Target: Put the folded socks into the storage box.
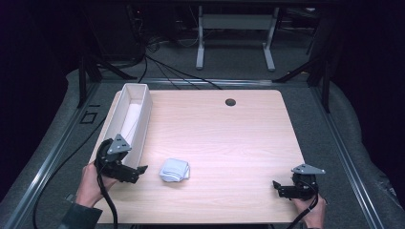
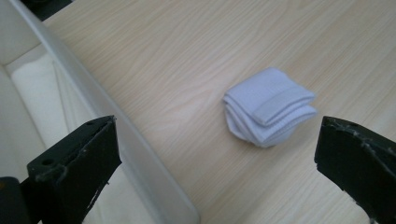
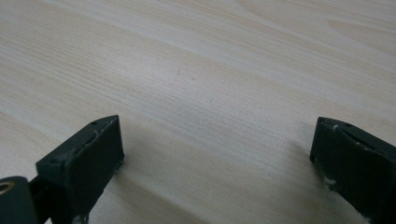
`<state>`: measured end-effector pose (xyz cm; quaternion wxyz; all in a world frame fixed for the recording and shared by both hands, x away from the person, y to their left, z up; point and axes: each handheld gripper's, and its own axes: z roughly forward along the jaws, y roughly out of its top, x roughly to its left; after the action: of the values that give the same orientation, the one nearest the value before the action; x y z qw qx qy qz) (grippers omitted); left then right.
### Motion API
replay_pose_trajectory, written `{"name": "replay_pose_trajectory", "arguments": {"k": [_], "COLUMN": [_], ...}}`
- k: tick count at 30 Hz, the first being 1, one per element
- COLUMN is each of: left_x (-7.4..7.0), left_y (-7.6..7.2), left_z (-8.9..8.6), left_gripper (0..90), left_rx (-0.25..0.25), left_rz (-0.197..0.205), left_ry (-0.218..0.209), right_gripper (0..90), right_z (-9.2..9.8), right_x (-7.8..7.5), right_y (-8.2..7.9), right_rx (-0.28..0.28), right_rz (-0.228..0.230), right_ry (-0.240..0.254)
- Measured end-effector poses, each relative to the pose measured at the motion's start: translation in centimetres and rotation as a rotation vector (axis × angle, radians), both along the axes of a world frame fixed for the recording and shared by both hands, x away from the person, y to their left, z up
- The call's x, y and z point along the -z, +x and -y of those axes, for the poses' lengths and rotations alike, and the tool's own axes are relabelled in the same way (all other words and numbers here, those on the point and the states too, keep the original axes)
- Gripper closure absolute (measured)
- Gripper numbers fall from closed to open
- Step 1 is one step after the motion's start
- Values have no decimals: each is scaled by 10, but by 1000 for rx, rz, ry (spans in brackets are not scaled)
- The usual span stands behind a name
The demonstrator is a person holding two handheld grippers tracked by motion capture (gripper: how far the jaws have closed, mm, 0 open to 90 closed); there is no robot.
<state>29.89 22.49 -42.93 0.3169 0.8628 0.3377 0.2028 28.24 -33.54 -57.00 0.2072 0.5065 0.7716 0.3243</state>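
1. Folded white socks lie on the table, near its front edge – nothing touches them.
2. White box sits just left of them, w/ white cloth inside.
3. Left gripper – jaws wide open, holding nothing, just beside the socks.
4. Right gripper – jaws wide open & empty, far off at the front right.

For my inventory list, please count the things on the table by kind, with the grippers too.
Folded white socks: 1
White bin: 1
White cloth inside the bin: 1
Grippers, left gripper and right gripper: 2
Total: 5
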Motion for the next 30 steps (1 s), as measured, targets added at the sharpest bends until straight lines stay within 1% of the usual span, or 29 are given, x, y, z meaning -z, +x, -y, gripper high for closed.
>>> {"name": "replay_pose_trajectory", "arguments": {"k": [1, 2, 4, 5, 6, 8, 9, 11, 13, 15, 18, 19, 20, 21, 24, 25, 26, 30], "left_x": [0, 0, 1, 3, 3, 5, 8, 9, 12, 15, 21, 25, 25, 28, 38, 41, 41, 54], "left_y": [3, 3, 6, 9, 9, 12, 16, 17, 20, 21, 24, 26, 26, 27, 31, 32, 32, 37], "left_z": [8, 8, 16, 22, 22, 30, 37, 40, 48, 53, 62, 65, 65, 68, 75, 77, 77, 85], "left_gripper": [0, 0, 0, 0, 0, 0, 0, 0, 0, 0, 0, 0, 0, 0, 0, 0, 0, 0], "left_rx": [22, 22, 41, 57, 57, 74, 91, 95, 111, 122, 144, 148, 148, 152, 171, 171, 171, 186], "left_rz": [-7, -7, -15, -25, -25, -30, -42, -48, -62, -67, -85, -100, -100, -104, -138, -142, -142, -176], "left_ry": [9, 9, 14, 16, 16, 17, 18, 15, 20, 27, 39, 43, 43, 47, 44, 44, 44, 51], "right_gripper": [22, 22, 22, 22, 22, 22, 22, 23, 23, 24, 26, 26, 26, 26, 26, 26, 26, 26], "right_z": [0, 0, 0, 0, 0, 0, 0, 0, 0, 0, 0, 0, 0, 0, 0, 0, 0, 0], "right_x": [0, 0, 0, 0, 0, 0, 0, 0, 0, 0, 0, 0, 0, 0, 0, 0, 0, 0], "right_y": [0, 0, 0, 0, 0, 0, 0, 0, 0, 0, 0, 0, 0, 0, 0, 0, 0, 0], "right_rx": [0, 0, -1, -2, -2, -1, -2, -1, -1, -2, -3, -4, -4, -4, -5, -4, -4, -3], "right_rz": [0, 0, 0, 1, 1, 0, 0, 0, -1, 0, 1, 1, 1, 2, 2, 2, 2, 7], "right_ry": [-1, -1, 0, 0, 0, 0, 0, 0, 1, 1, 0, 0, 0, -1, -1, 1, 1, 1]}}
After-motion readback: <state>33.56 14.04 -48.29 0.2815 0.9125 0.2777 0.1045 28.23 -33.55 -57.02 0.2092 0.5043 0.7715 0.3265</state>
